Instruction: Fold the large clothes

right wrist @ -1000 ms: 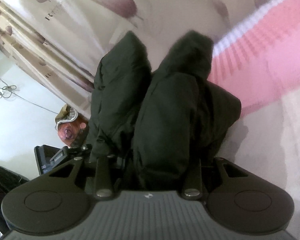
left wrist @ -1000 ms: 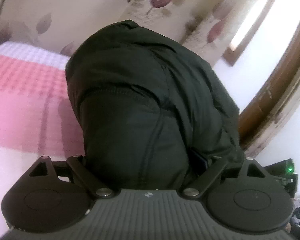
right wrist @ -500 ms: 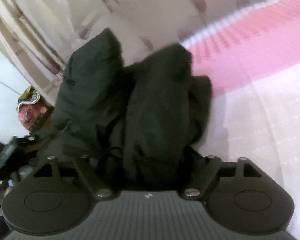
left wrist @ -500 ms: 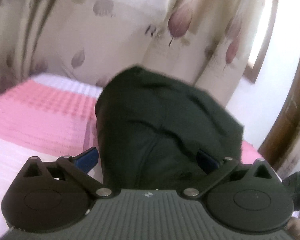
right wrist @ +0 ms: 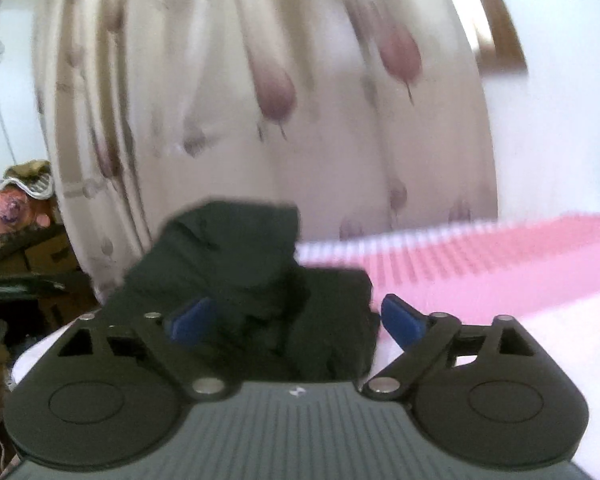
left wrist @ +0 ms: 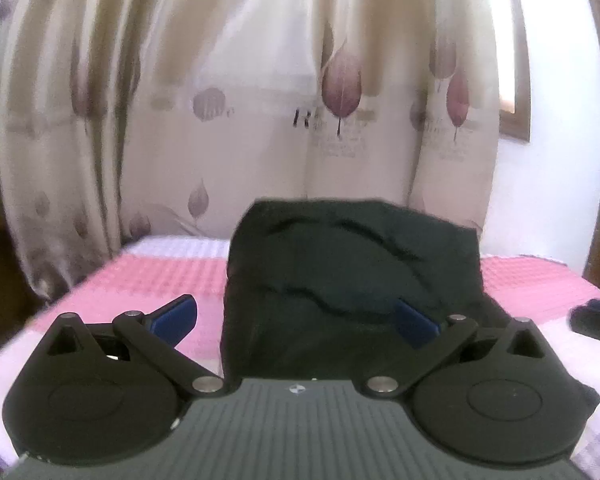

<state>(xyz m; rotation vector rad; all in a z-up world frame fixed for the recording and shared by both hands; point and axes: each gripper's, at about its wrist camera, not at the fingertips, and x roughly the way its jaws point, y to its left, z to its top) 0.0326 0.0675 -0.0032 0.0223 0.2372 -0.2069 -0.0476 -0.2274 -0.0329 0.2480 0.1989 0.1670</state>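
Note:
A dark green padded garment (left wrist: 352, 280) lies folded in a bundle on the pink and white bed cover (left wrist: 148, 284). My left gripper (left wrist: 296, 320) is open, its blue fingertips (left wrist: 176, 316) spread; the garment lies between and beyond them, not pinched. In the right wrist view the same garment (right wrist: 256, 280) lies bunched in front. My right gripper (right wrist: 296, 320) is open too, with blue fingertips (right wrist: 400, 320) apart on either side of the cloth.
A cream curtain with purple leaf print (left wrist: 260, 100) hangs behind the bed. A dark object (left wrist: 596, 320) lies on the bed at the right. Boxes and a bundle (right wrist: 24, 216) stand left of the bed. A wooden window frame (left wrist: 516, 80) is at the right.
Both grippers have opened and let go of the garment, which has dropped onto the bed. Both have pulled back and tilted level, so the curtain now fills the view.

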